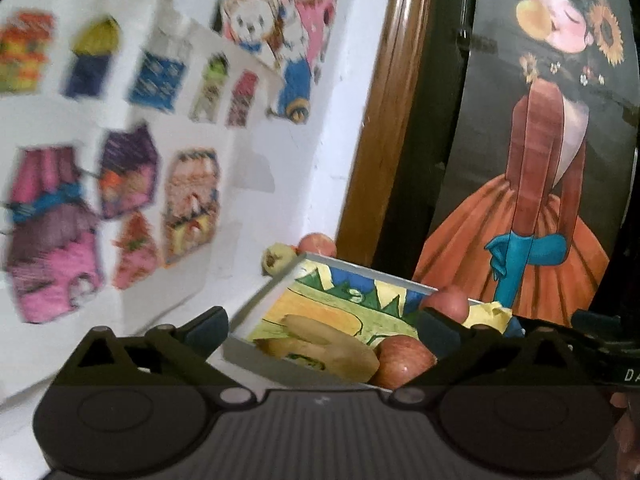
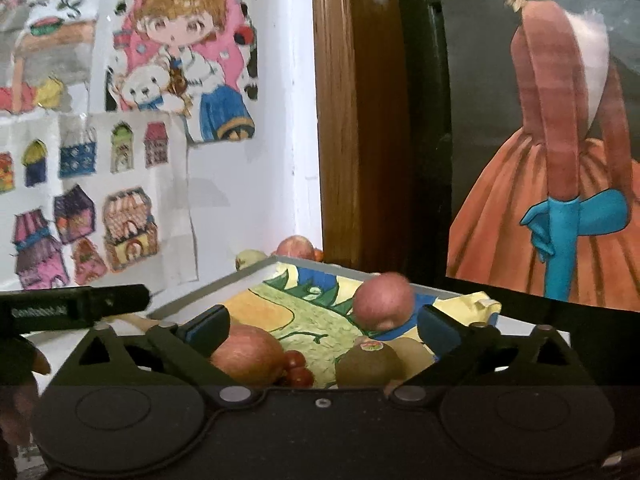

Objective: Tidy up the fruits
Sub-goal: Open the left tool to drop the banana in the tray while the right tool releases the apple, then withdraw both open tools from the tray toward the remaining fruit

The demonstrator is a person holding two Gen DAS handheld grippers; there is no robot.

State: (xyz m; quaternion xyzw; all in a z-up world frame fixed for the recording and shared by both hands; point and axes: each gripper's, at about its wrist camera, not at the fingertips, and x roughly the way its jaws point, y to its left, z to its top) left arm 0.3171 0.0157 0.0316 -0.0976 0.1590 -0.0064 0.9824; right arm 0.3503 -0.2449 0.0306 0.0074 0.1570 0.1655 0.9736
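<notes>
1. Clearly, the fruits lie in a shallow white-rimmed tray (image 2: 256, 270) lined with a colourful drawing: a red apple (image 2: 383, 300) towards the far side, a larger reddish apple (image 2: 248, 354) near the front, small dark red cherries (image 2: 296, 368) touching it, and a brown kiwi with a sticker (image 2: 368, 362) beside them.
2. Seen from the left wrist, a pale tan fruit (image 1: 320, 344) lies beside a red apple (image 1: 402, 360).
3. Behind the tray's far corner sit a yellowish fruit (image 1: 278, 258) and another apple (image 1: 318, 245).
4. Both the left gripper (image 1: 324, 326) and the right gripper (image 2: 322, 330) hang with fingers spread wide, holding nothing.
5. Coloured paper drawings (image 2: 120, 208) cover the white wall.
</notes>
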